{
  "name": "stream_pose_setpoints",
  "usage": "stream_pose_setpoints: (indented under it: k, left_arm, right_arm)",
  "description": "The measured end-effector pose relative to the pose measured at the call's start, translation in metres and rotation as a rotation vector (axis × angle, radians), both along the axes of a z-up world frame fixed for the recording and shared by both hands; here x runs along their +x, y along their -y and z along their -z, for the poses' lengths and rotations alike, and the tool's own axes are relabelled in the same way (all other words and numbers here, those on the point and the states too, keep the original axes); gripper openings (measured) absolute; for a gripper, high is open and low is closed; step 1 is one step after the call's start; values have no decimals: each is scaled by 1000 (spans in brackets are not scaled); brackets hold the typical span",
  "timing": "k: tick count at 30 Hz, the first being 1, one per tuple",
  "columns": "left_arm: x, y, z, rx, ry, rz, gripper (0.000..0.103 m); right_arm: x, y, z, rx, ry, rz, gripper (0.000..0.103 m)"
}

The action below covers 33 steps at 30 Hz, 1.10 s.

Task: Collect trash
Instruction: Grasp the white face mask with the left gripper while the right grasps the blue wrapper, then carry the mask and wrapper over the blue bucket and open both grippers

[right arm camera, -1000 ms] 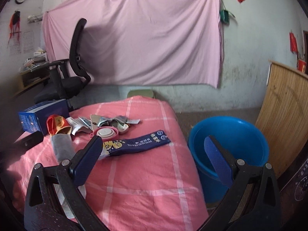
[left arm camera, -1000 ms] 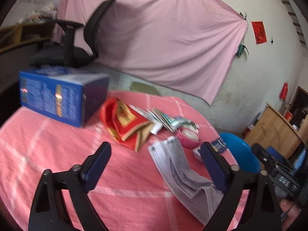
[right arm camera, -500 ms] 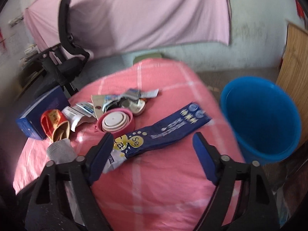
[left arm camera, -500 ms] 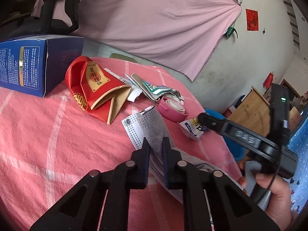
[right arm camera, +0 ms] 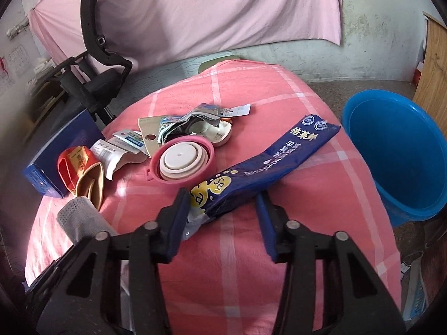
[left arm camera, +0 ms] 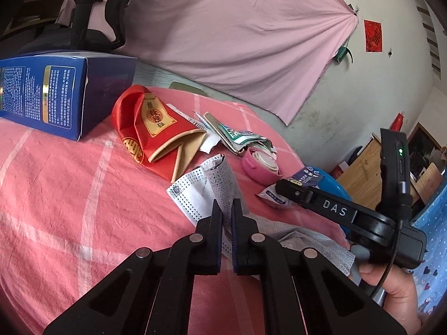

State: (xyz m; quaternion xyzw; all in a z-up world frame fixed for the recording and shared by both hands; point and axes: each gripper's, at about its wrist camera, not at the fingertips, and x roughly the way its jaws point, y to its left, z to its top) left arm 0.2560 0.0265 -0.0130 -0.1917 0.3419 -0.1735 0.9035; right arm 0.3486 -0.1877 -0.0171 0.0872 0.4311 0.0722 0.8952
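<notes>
Left wrist view: the left hand-held gripper (left arm camera: 226, 209) was closed to a narrow gap over the grey face mask (left arm camera: 206, 184), which lay flat near the middle of the table (left arm camera: 56, 195). Mask fabric showed between the fingers (left arm camera: 215, 217), so the judgement is that the mask was pinched, although a firm hold could not be confirmed. The tool pointed forward and slightly down, low over the pink checked cover, an attitude suited to nipping a thin, limp item off a soft surface.

Right wrist view: the right hand-held gripper (right arm camera: 220, 206) stood partly open, its fingers (right arm camera: 180, 212) straddling the near end of the long blue snack wrapper (right arm camera: 265, 162). The wrapper lay diagonally toward the table's right edge, and its crumpled near end rose between the fingers. Contact on either side could not be determined. The tool was tilted down over the near edge of the table. In the left wrist view, the person's right hand (left arm camera: 391, 287) gripped its handle from below.

The blue bucket (right arm camera: 391, 150) stood on the floor just beyond the right edge, judged to be the receptacle; its position keeps the transfer short. The remaining trash formed a cluster toward the far left: the red envelope (left arm camera: 151, 128), pink lid (right arm camera: 181, 162), torn packets (right arm camera: 184, 122) and blue box (left arm camera: 42, 95).
</notes>
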Motion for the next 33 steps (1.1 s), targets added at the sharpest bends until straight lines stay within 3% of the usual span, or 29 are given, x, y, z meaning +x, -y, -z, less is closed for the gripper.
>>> stream_pose_setpoints:
  k: [9, 22, 27, 33]
  left_arm:
    - [-3, -1, -3, -8, 35, 13, 3]
    - [-18, -7, -14, -25, 148, -28, 3]
    - [-29, 3, -30, 22, 240, -40, 3]
    - [-41, 33, -63, 84, 412, -58, 3]
  right_arm:
    - [-26, 10, -7, 90, 74, 2, 44]
    - [-76, 0, -40, -38, 370, -54, 43]
    - [-99, 1, -50, -112, 491, -55, 43]
    - [-116, 17, -69, -174, 608, -28, 43]
